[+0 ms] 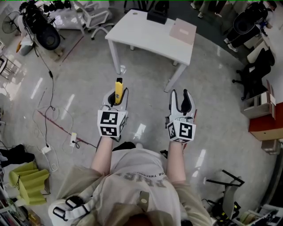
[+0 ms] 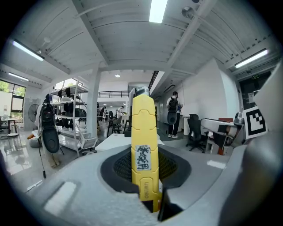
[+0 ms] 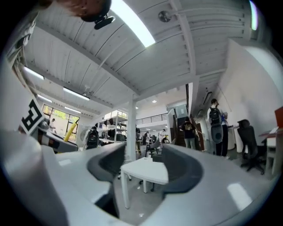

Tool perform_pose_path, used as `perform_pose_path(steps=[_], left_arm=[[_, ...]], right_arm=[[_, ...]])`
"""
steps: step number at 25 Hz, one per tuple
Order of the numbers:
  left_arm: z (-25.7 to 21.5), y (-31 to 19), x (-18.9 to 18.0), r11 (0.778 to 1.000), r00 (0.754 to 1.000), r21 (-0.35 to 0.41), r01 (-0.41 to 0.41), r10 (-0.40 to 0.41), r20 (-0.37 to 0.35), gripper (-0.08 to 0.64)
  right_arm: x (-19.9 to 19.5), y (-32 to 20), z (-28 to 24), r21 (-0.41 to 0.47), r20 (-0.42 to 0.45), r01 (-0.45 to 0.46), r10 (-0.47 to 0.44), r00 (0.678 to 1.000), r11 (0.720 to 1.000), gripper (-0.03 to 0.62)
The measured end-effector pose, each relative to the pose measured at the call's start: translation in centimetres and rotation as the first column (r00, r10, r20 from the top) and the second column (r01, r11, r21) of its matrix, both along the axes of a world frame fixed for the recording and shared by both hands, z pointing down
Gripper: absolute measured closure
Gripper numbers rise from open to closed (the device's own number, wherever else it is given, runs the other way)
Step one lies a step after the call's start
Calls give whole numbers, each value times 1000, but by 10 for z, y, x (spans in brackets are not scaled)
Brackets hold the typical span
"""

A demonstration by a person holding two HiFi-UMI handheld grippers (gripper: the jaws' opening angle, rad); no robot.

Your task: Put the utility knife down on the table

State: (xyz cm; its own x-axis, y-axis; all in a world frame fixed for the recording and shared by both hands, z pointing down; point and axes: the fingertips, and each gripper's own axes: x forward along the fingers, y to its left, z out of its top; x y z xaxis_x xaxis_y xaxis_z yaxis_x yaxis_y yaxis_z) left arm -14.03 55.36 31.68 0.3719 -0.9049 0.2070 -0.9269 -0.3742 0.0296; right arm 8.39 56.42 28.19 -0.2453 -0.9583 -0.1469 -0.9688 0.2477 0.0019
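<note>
The yellow utility knife (image 1: 118,89) is held in my left gripper (image 1: 116,96), standing up out of the jaws with its tip pointing forward. In the left gripper view the knife (image 2: 143,150) rises between the pads with the gripper (image 2: 145,181) shut on its lower end. My right gripper (image 1: 182,102) is held level beside it, open, with nothing between its fingers (image 3: 110,170). The white table (image 1: 150,37) stands a step or so ahead on the floor, beyond both grippers. It also shows in the right gripper view, where the table (image 3: 148,173) lies straight ahead between the jaws.
A black box (image 1: 158,13) and a pale pink pad (image 1: 183,32) lie on the table's far side. Cables (image 1: 48,132) trail over the floor at the left. A black office chair (image 1: 254,73) stands at the right, a black bag (image 1: 42,28) at the far left.
</note>
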Motion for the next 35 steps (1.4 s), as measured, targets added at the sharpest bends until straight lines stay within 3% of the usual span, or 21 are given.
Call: perform_pose_path(steps=[1, 8, 17, 26, 35], left_arm=[[1, 4, 0, 1000, 1000, -3, 3, -3, -3, 480], [11, 19, -1, 1000, 1000, -12, 18, -18, 9, 482], [33, 1, -13, 998, 999, -43, 36, -35, 36, 480], [37, -97, -20, 998, 999, -61, 15, -12, 53, 480], [13, -229, -26, 999, 997, -13, -43, 43, 56, 480]], right_arm=[[2, 3, 0, 4, 26, 16, -16, 1000, 1000, 295], [6, 16, 11, -3, 13, 41, -41, 999, 999, 288], [4, -4, 38, -35, 22, 44, -43, 999, 998, 287], [2, -94, 49, -61, 44, 28, -25, 999, 998, 287], [-4, -211, 26, -18, 42, -17, 17, 999, 1000, 287]])
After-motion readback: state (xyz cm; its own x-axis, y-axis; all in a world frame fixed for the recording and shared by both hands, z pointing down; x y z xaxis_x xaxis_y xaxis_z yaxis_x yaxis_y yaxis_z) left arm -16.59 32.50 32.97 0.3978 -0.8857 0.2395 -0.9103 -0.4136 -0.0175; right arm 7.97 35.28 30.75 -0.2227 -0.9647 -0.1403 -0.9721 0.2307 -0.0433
